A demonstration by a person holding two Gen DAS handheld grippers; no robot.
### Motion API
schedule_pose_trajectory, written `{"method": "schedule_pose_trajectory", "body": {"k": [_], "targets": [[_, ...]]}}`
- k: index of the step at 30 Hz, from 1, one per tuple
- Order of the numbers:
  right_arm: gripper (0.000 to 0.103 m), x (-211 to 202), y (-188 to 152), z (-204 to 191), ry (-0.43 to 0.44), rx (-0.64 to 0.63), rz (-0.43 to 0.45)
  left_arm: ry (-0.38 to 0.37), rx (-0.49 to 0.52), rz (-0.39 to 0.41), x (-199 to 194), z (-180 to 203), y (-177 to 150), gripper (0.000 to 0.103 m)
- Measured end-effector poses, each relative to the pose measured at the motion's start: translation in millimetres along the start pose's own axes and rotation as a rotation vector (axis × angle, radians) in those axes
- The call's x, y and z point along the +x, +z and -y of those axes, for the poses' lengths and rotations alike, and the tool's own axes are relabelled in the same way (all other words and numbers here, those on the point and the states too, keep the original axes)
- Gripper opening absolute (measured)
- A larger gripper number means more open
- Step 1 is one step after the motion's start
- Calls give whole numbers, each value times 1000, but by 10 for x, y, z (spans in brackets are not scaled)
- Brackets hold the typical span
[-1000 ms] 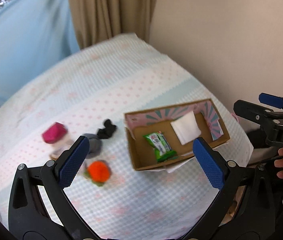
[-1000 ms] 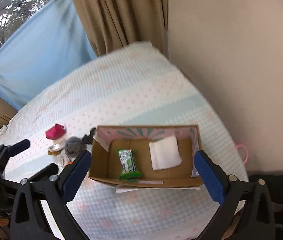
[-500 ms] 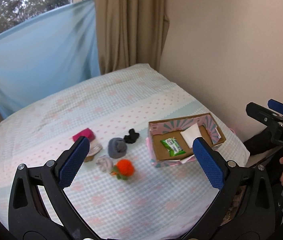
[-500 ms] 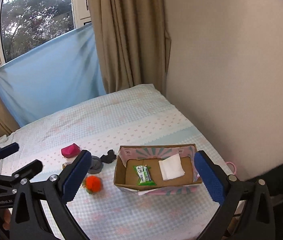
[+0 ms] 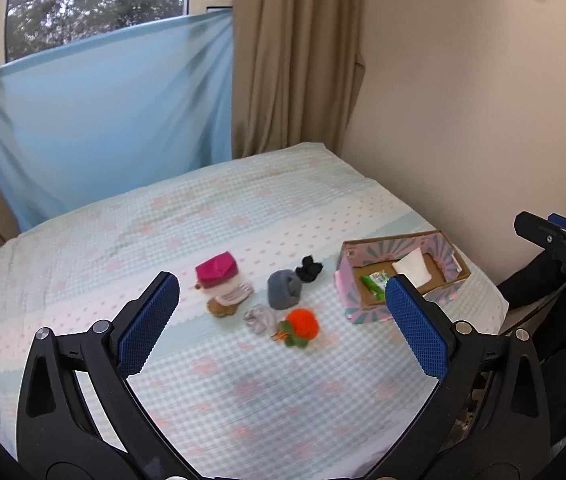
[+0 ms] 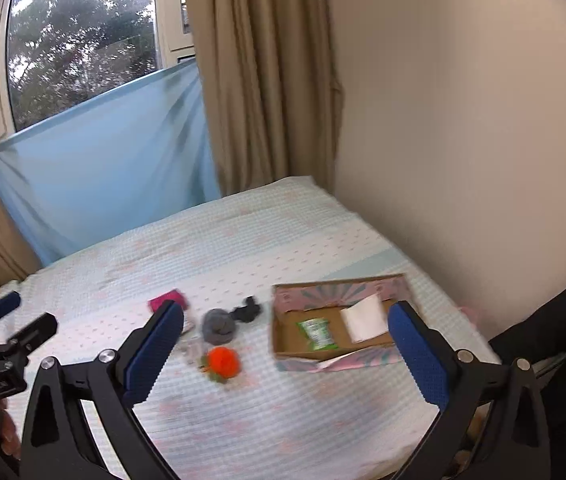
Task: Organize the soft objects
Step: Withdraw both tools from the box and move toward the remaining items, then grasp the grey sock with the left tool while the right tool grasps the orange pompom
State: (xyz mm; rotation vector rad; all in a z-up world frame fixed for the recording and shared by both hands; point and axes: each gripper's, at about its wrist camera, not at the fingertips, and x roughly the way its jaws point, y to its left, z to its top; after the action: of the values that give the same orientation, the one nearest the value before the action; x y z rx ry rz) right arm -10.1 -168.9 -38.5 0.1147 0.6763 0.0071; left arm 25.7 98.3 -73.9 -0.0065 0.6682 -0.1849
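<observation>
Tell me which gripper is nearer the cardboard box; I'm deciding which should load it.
Right, probably. The right gripper hangs open with the box almost straight ahead. The left gripper is open too, facing the loose items, the box off to its right.

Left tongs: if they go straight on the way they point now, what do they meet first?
Probably the orange pom-pom on the bed sheet; nothing lies before it, though depth is uncertain.
</observation>
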Motion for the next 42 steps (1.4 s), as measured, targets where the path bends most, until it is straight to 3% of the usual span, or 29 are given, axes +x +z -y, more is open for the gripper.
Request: {"method": "schedule_pose_trajectory", "body": {"k": [7,17,25,33,42], "targets": [[102,357,-250,-415,21,21,-46,-12,10,-64,315,-449,-218,103],[102,1294,-660,-789,51,42,-136,-44,67,-151,1320,-752,-569,102],[101,2300,-1116,-860,39,173,-230,-88,91,-284,2463,-730,-1012,88],[92,3128,-1553,-728,-24,376,-304,-156,141,-406,3493,-582,-1445,75],[82,3618,-1884,-699,-25,490,-394,-167,135,-436,4121,-549,-1618,64]]}}
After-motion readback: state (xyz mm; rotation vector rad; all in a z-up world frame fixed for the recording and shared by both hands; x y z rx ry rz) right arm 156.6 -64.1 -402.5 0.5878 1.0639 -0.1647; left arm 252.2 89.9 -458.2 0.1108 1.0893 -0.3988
